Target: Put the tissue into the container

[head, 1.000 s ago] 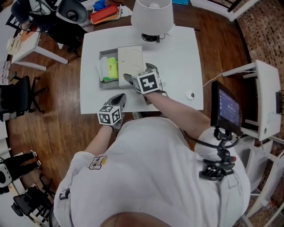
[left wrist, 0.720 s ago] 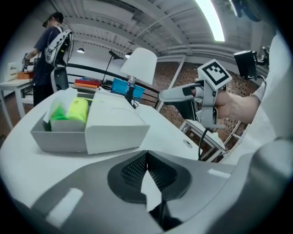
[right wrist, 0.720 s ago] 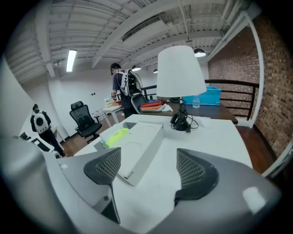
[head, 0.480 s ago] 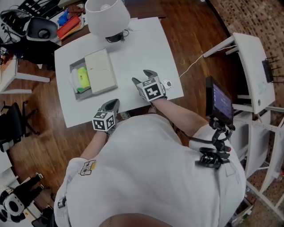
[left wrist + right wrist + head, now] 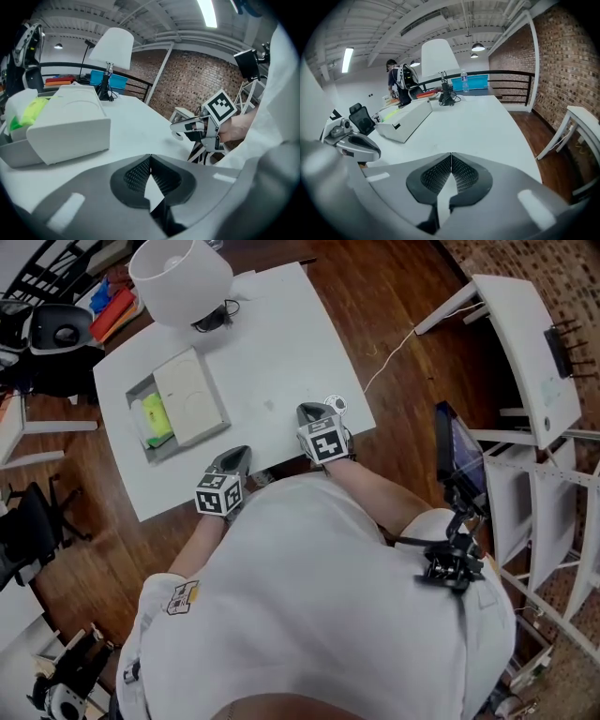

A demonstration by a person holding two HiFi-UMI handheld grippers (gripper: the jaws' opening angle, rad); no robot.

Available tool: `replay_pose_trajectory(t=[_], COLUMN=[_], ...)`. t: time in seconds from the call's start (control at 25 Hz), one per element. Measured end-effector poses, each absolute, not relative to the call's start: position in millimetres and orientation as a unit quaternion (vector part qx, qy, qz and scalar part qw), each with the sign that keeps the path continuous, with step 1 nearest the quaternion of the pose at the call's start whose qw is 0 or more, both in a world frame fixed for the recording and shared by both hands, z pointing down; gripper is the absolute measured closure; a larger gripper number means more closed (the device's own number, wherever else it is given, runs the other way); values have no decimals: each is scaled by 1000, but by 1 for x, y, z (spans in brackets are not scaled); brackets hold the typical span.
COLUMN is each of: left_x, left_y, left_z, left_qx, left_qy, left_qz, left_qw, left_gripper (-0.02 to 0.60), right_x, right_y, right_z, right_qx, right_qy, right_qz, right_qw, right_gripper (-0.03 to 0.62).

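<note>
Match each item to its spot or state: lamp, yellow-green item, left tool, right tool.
Items: A lamp; B yellow-green item; C left tool; D right tool.
Spots: 1 shut, by the small round white object; 2 far edge of the table; 3 shut, nearer the container; 4 inside the container, beside its white lid.
Pairs: A-2, B-4, C-3, D-1.
The right tool's jaws have just closed on nothing.

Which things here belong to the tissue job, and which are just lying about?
Job: container, tissue in it, white box beside that, left gripper (jaws shut, empty), right gripper (jaws just closed, empty).
Lying about: lamp, small round thing by the right gripper, screen, chair.
</note>
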State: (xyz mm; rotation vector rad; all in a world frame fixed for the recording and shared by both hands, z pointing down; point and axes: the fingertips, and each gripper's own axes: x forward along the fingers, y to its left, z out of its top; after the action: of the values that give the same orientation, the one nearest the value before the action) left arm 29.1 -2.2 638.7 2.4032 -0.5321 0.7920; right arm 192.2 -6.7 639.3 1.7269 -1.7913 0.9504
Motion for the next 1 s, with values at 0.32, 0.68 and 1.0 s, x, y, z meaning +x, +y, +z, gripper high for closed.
replay_pose_trajectory(t=[0.32,0.68,1.0], left_x=[40,35,41], left_y=[6,17,20], left_z=[641,640,637], left_qx=[895,893,891], left_qy=[-182,-189,-200], left_qz=[304,308,305], left_qw=[271,269,269], left_gripper=[581,581,581], right_x=[190,188,192], right_y=[6,13,12], right_z=[646,647,645], right_qx=[622,612,605], right_qy=[-659,-666,-676], right_qz=[350,339,331], right_qw=[236,259,260], right_gripper=[594,594,594])
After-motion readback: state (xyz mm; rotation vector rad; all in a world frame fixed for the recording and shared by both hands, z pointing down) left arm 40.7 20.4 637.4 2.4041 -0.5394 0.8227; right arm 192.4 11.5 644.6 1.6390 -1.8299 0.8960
